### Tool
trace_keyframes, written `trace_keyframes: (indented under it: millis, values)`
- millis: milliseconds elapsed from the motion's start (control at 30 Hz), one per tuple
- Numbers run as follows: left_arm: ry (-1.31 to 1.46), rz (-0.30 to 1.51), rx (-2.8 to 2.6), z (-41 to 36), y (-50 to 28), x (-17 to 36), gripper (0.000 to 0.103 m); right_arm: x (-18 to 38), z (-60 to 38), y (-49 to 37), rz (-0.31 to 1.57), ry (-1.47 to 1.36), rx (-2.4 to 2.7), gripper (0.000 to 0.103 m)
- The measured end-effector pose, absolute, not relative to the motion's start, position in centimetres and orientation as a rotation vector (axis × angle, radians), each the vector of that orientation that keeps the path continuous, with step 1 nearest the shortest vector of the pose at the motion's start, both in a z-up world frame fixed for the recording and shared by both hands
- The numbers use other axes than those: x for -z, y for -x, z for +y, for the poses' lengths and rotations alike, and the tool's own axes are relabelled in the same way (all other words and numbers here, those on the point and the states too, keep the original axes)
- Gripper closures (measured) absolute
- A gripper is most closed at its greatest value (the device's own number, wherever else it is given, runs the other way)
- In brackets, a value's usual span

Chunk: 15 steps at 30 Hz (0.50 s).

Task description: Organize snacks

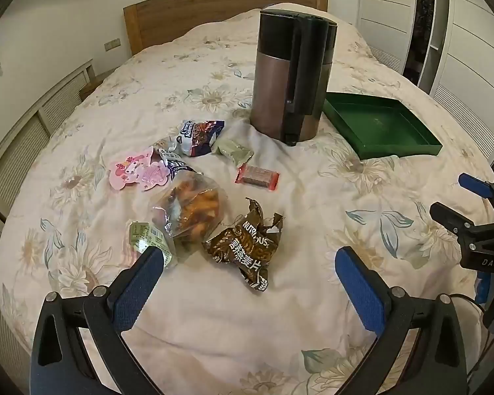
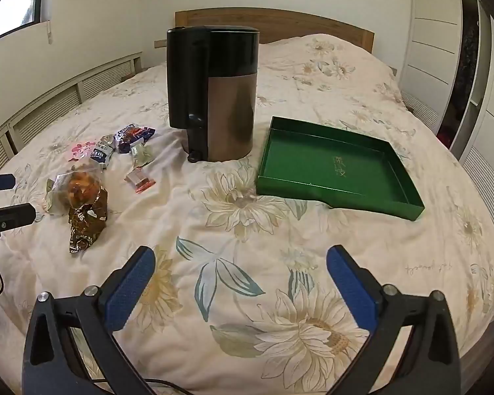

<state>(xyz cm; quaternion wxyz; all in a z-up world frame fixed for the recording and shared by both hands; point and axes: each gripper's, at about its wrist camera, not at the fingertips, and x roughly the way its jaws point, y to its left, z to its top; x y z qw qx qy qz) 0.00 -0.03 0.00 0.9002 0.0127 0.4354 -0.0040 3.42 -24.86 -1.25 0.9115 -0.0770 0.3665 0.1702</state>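
Note:
Several snack packets lie loose on a floral bedspread (image 1: pixel 214 312): a crumpled brown oat packet (image 1: pixel 247 247), a clear bag of orange snacks (image 1: pixel 189 207), a small red bar (image 1: pixel 258 176), a pale green sachet (image 1: pixel 233 151), a blue-and-white cookie bag (image 1: pixel 197 136), a pink packet (image 1: pixel 138 172) and a light green packet (image 1: pixel 148 235). An empty green tray (image 2: pixel 332 168) lies to the right. My left gripper (image 1: pixel 250 263) hovers open just short of the brown packet. My right gripper (image 2: pixel 240 263) is open over bare bedspread, short of the tray.
A tall brown-and-black kettle-like canister (image 1: pixel 288 79) stands between the snacks and the green tray (image 1: pixel 378 125). A wooden headboard (image 1: pixel 214 6) closes the far end. White wardrobe doors (image 2: pixel 434 42) line the right side, and a slatted panel (image 2: pixel 66 98) runs along the left wall.

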Motion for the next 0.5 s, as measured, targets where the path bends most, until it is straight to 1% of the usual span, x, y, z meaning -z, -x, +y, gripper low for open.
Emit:
trace_keyframes:
  millis: [500]
  values:
    - [-0.025, 0.904, 0.008, -0.10, 0.10, 0.22, 0.001, 1.28, -24.97, -3.31, 0.758, 0.158, -0.351, 0.000]
